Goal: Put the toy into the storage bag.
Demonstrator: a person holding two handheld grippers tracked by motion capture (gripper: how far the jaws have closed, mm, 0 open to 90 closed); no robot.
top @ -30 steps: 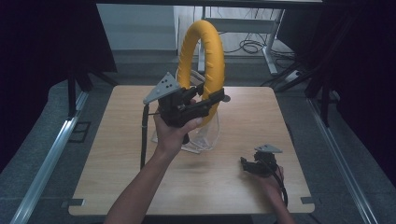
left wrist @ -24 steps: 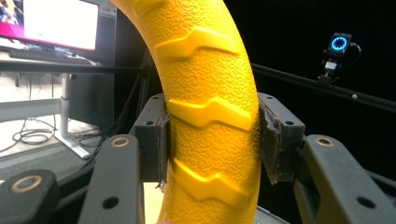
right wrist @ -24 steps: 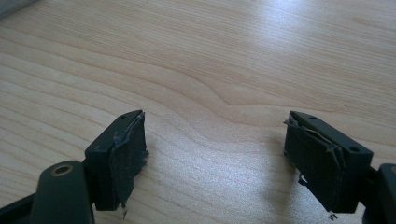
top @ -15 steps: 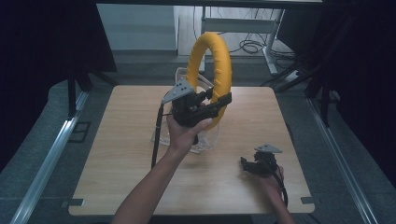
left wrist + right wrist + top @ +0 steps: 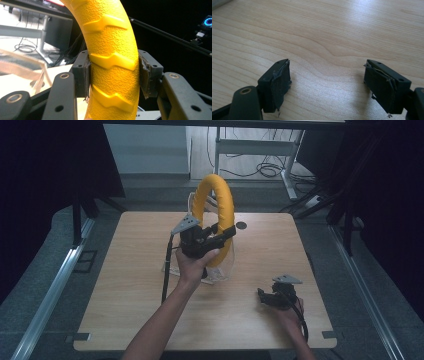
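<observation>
Aloft: yellow ring (image 5: 215,215) held upright above mid-tabletop (image 5: 120,285), over a clear bag (image 5: 220,270). Pebbled, ribbed skin looks grippy; likely light and slightly yielding, best pinched across the tube between ribs. Left hand-held gripper (image 5: 113,75) clamps the ring so, pads on both flanks. Right hand-held gripper (image 5: 327,85) spread wide, holding nothing, low over bare wood near the front right.

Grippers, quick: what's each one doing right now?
Left gripper: shut on the textured yellow plastic ring.
Right gripper: open, holding nothing, over the wooden table.
</observation>
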